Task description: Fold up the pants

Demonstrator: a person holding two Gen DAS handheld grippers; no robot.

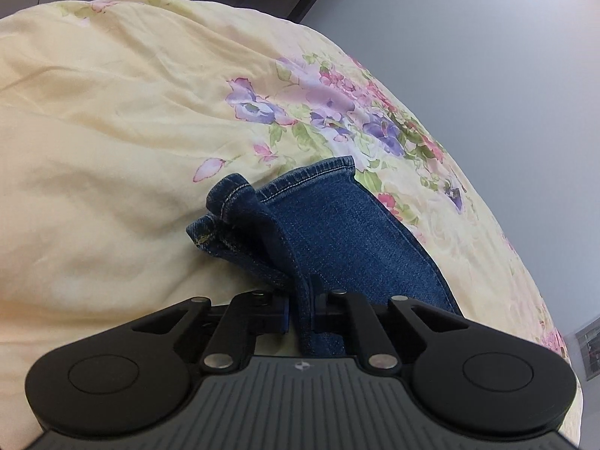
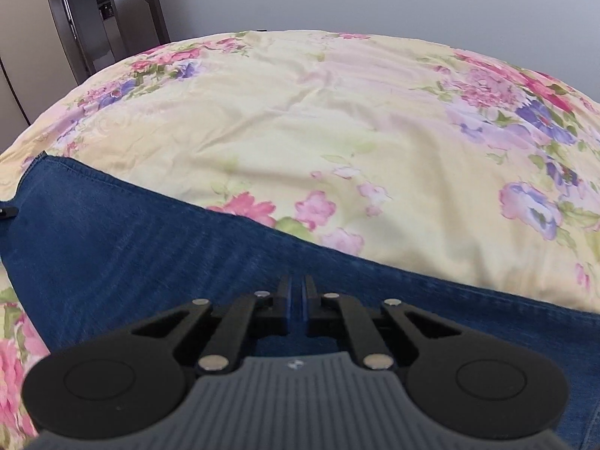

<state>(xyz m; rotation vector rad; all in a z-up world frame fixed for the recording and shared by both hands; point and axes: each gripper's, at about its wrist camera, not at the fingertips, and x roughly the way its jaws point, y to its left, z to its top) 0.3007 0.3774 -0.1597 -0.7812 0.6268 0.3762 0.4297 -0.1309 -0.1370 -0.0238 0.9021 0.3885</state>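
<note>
On the floral bed (image 2: 300,131) lie the jeans (image 2: 131,247). Left gripper (image 1: 302,300) fingers pinch a folded hem edge; right gripper (image 2: 298,292) fingers sit nearly closed, seemingly nipping denim.

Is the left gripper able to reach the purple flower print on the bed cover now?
Probably not yet: the left gripper is shut on the jeans, so moving toward the purple flower print would drag the denim along.
</note>
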